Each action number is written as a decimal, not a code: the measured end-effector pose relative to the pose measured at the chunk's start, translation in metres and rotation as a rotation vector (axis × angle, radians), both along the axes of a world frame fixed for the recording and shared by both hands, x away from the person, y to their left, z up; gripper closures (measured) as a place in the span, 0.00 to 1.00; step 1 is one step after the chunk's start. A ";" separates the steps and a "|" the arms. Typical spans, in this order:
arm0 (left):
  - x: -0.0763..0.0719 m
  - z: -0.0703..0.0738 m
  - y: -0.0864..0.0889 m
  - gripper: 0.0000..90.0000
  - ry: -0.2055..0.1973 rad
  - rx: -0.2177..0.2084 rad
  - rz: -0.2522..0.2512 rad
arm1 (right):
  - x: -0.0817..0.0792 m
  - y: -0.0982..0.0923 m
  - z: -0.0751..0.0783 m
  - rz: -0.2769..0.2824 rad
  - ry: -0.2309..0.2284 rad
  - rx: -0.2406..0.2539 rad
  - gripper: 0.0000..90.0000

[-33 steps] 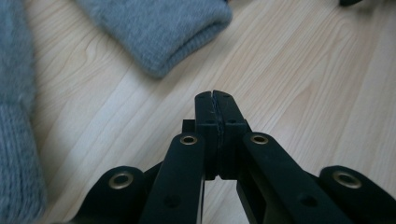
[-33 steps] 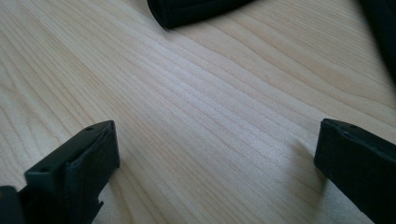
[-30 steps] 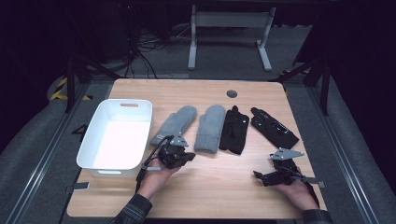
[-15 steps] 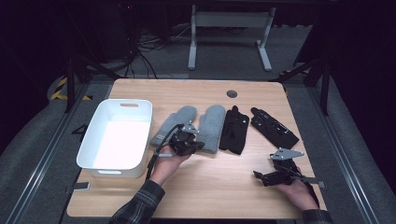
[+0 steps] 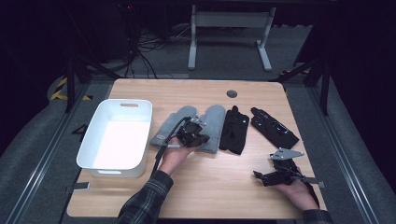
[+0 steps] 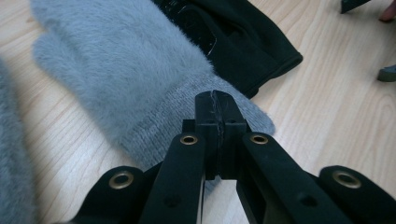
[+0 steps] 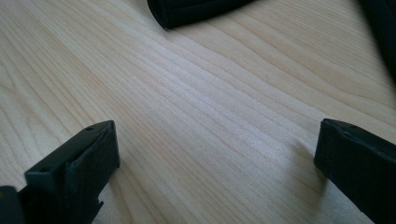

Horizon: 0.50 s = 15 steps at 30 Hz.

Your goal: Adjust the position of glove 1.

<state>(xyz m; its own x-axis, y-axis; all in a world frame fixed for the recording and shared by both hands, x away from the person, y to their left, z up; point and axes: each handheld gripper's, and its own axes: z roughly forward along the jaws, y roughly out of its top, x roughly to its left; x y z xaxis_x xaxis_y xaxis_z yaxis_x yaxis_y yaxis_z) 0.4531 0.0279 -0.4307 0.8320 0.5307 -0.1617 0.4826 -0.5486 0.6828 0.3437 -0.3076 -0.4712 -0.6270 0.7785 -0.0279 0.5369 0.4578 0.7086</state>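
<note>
L hand-held gripper jaws pressed together, empty, over cuff of grey mitten lying on surface beside bin. R hand-held gripper spread. Risk: closed jaws just shove mitten, no grab.

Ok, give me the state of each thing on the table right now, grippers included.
left gripper: shut, empty, tips over the right grey mitten's cuff.
right gripper: open, empty, over bare table.
right grey mitten: flat on the table.
left grey mitten: flat beside it.
black gloves: flat, untouched.
white bin: upright, empty.
</note>
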 end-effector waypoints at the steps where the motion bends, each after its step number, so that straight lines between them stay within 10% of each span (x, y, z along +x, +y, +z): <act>1: 0.002 -0.003 -0.001 1.00 0.005 0.012 -0.003 | 0.000 0.000 0.000 0.000 0.000 0.000 0.00; 15: -0.006 -0.009 -0.001 1.00 0.008 0.036 -0.012 | 0.000 0.000 0.000 0.004 0.000 0.002 0.00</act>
